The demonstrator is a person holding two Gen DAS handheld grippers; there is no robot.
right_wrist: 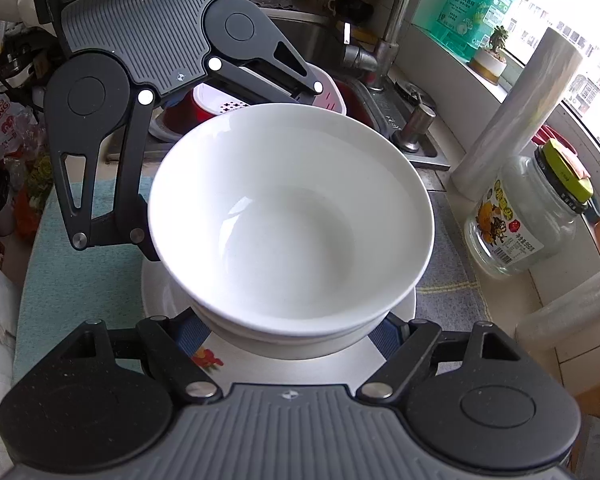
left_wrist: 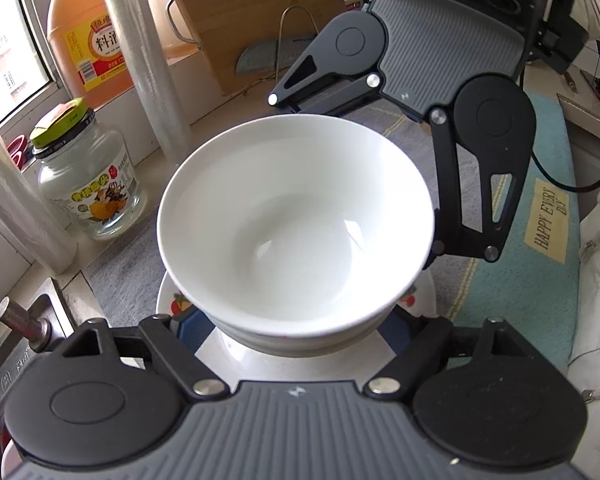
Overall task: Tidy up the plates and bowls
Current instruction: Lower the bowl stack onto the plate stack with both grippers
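Observation:
A stack of white bowls (left_wrist: 296, 216) sits on a white plate (left_wrist: 168, 300) with a fruit print; both also show in the right wrist view, bowls (right_wrist: 292, 216), plate (right_wrist: 156, 288). My left gripper (left_wrist: 296, 336) is spread wide around the near side of the bowl stack, its blue pads (left_wrist: 188, 320) beside the lower bowl. My right gripper (right_wrist: 292, 336) is spread the same way from the opposite side, blue pads (right_wrist: 190, 332) beside the stack. Whether the pads touch the bowls is hidden. Each gripper shows in the other's view: right (left_wrist: 416, 80), left (right_wrist: 148, 64).
A teal and grey mat (left_wrist: 520, 280) lies under the plate. A glass jar (left_wrist: 88, 184), an orange bottle (left_wrist: 84, 40) and plastic wrap rolls (left_wrist: 148, 56) stand by the window. The sink with a faucet (right_wrist: 384, 40) and a red and white colander (right_wrist: 220, 108) lies beyond.

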